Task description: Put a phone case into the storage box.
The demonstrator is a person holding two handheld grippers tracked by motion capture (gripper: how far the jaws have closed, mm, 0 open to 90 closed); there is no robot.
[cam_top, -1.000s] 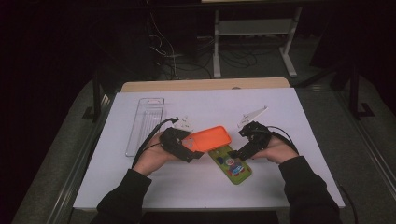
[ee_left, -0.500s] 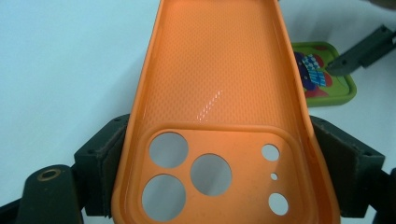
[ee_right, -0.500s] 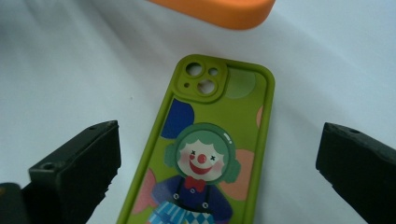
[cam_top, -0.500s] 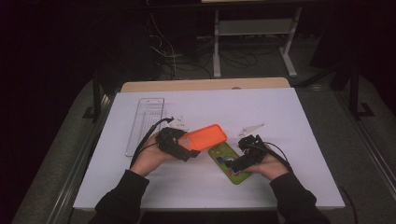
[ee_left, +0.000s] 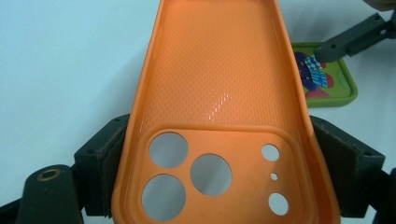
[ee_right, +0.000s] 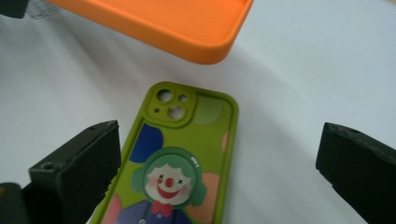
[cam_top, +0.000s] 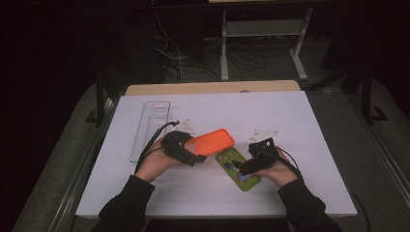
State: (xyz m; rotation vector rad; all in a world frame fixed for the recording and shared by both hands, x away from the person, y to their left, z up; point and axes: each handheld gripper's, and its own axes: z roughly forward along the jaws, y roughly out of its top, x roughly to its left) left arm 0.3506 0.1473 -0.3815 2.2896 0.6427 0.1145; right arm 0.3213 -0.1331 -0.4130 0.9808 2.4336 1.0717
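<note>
My left gripper (cam_top: 189,149) (ee_left: 224,173) is shut on an orange phone case (cam_top: 212,141) (ee_left: 219,93), its pads pressed on the two long sides at the camera-hole end. The case is held above the table with its hollow side up. A green phone case with a clown picture (cam_top: 237,167) (ee_right: 182,158) lies flat on the white table (cam_top: 217,108), just right of and below the orange one. My right gripper (cam_top: 245,166) (ee_right: 219,172) hangs low over it, open, one jaw on either side of its width. The orange case (ee_right: 163,23) juts over the green one's camera end.
A clear plastic tray (cam_top: 150,128) lies at the table's left, beyond my left hand. Cables trail from both grippers across the white surface. A dark floor with a metal stand (cam_top: 261,34) and wires lies past the far edge.
My right hand has sunk and come nearer the table's front, so its open jaws now straddle the green case. The left hand and the orange case have kept still.
</note>
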